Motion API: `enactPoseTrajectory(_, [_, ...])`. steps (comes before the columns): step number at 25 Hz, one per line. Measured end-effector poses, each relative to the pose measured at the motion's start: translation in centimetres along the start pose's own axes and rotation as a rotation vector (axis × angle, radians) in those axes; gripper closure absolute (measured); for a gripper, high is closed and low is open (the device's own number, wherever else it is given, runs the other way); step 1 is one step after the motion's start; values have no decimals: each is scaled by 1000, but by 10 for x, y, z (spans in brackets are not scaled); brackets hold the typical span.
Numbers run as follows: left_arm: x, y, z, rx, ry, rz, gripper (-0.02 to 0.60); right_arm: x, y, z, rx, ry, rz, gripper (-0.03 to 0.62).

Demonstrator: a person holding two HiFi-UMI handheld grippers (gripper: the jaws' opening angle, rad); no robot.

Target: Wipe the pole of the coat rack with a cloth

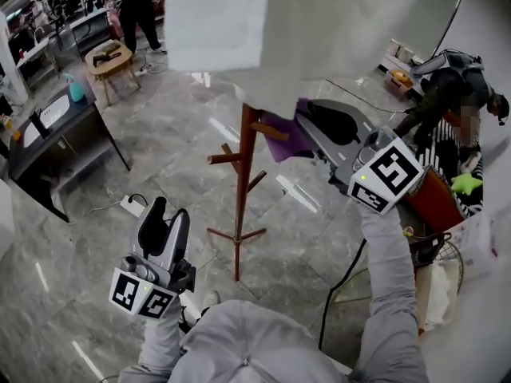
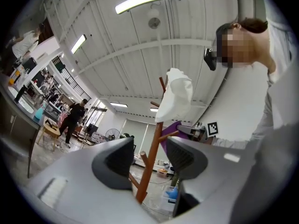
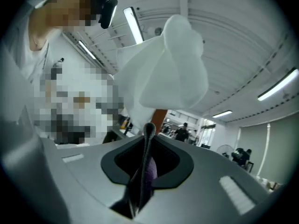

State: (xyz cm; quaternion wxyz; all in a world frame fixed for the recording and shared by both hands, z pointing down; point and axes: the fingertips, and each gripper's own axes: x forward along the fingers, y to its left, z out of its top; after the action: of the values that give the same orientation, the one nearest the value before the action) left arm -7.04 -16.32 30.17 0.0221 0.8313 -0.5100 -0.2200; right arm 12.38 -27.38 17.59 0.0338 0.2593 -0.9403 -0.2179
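A brown wooden coat rack (image 1: 243, 183) stands on the tiled floor, with a white garment (image 1: 263, 30) draped over its top. My right gripper (image 1: 302, 124) is shut on a purple cloth (image 1: 285, 136) that lies against the upper pole beside a peg. In the right gripper view the cloth (image 3: 145, 169) is pinched between the shut jaws, with the garment (image 3: 163, 73) just ahead. My left gripper (image 1: 165, 220) hangs low at the left, open and holding nothing. In the left gripper view the pole (image 2: 152, 162) shows between the parted jaws, some way off.
A dark desk (image 1: 48, 142) and a small wooden stool (image 1: 108, 58) stand at the far left. A power strip (image 1: 132, 206) and cables lie on the floor. A person (image 1: 451, 94) crouches at the right beside red and striped items. Another person (image 1: 140, 6) stands at the back.
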Motion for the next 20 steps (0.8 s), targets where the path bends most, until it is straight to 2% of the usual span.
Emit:
enactPoseTrajectory(5, [5, 20, 2, -18, 2, 10, 348, 25, 6, -2, 42, 128, 271, 548])
enactPoseTrajectory(10, [4, 32, 4, -30, -2, 1, 348, 30, 24, 2, -29, 289, 464, 549])
enactPoseTrajectory(15, [7, 36, 2, -50, 1, -29, 348, 34, 41, 10, -130, 394, 539, 549])
enactPoseTrajectory(20, [7, 39, 7, -68, -3, -54, 348, 37, 54, 14, -228, 500, 545, 551])
